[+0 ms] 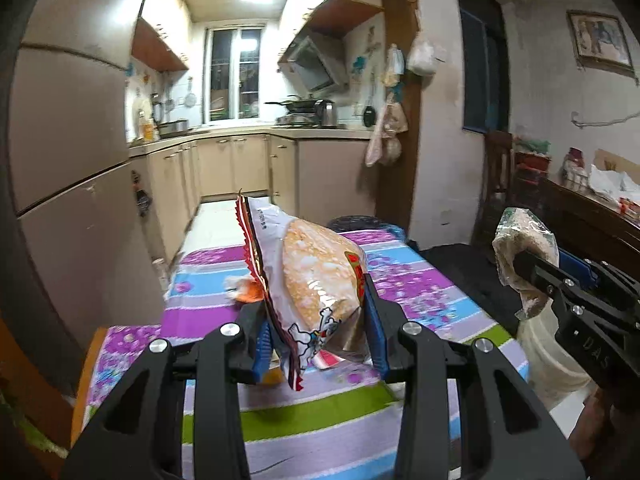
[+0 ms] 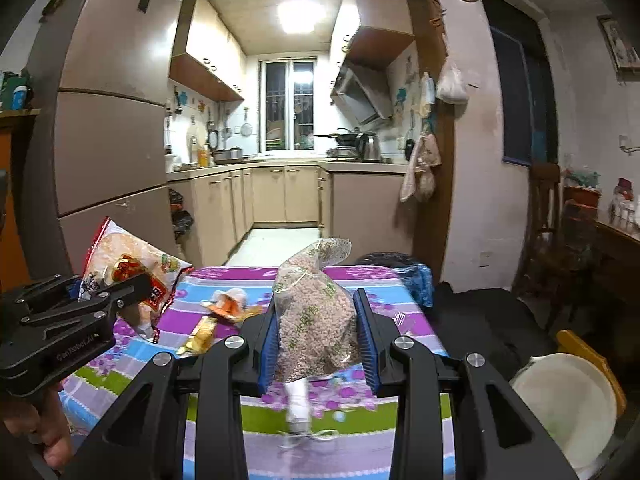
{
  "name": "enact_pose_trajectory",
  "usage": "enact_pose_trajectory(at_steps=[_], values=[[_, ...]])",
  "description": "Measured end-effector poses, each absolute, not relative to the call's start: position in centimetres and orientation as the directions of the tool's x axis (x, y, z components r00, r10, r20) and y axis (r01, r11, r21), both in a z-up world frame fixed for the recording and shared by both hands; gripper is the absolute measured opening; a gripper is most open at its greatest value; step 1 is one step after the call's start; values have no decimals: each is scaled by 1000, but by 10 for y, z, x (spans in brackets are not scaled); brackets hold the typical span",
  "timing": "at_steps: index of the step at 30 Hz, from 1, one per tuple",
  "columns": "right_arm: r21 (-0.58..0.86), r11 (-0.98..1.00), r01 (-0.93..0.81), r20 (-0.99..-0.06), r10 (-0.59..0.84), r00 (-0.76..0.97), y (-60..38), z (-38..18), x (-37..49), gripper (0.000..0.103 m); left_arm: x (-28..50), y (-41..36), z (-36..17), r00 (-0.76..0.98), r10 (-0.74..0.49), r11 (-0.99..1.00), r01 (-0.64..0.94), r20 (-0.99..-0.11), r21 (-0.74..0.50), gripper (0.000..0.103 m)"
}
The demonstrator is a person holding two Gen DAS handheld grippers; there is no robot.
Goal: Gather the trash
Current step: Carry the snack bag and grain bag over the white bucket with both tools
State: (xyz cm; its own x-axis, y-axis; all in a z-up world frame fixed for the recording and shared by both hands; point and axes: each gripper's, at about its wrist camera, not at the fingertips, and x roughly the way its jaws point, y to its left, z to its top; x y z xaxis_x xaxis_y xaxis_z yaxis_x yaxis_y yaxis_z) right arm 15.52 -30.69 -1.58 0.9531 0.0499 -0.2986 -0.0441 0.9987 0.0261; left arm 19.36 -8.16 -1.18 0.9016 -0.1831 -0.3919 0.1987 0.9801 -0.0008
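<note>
My left claw point(image 1: 320, 328) is pinching a snack bag point(image 1: 316, 280), its blue pads pressed into the bag's sides, and holds it clear above the striped floral cloth of the surface point(image 1: 432, 292). I judge the bag light and crackly, a slick printed film puffed with air around what looks like a pale round cracker. It gives under the pads, so a hard squeeze could crush what is inside, and the glossy skin could slide. The crimped red zigzag seam along its edge seems the surest place to take hold. Red characters run along that seam and a red label sits on the far side, but I cannot read either; a small cartoon figure is printed near the bottom. The side of this claw, seen from the right wrist view, carries pale lettering that I cannot make out for certain.

On the surface between my two loads lie an orange wrapper point(image 2: 228, 300) and a gold wrapper point(image 2: 200, 334), both flat, crumpled and surely feather-light.

My right claw point(image 2: 320, 338) is clamped on a clear pellet bag point(image 2: 316, 312), also lifted off the surface. It looks heavier and limp, sagging around small tan grains, with its twisted neck free above. Green characters are printed across the plastic, too blurred to read. Low at right stands a white bucket point(image 2: 568, 404).
</note>
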Motion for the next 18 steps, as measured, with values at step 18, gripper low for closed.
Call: enact_pose_trajectory(at_steps=[18], values=[[14, 938, 348, -417, -311, 854, -536, 3, 105, 35, 204, -309, -3, 707, -537, 799, 602, -460, -7, 37]])
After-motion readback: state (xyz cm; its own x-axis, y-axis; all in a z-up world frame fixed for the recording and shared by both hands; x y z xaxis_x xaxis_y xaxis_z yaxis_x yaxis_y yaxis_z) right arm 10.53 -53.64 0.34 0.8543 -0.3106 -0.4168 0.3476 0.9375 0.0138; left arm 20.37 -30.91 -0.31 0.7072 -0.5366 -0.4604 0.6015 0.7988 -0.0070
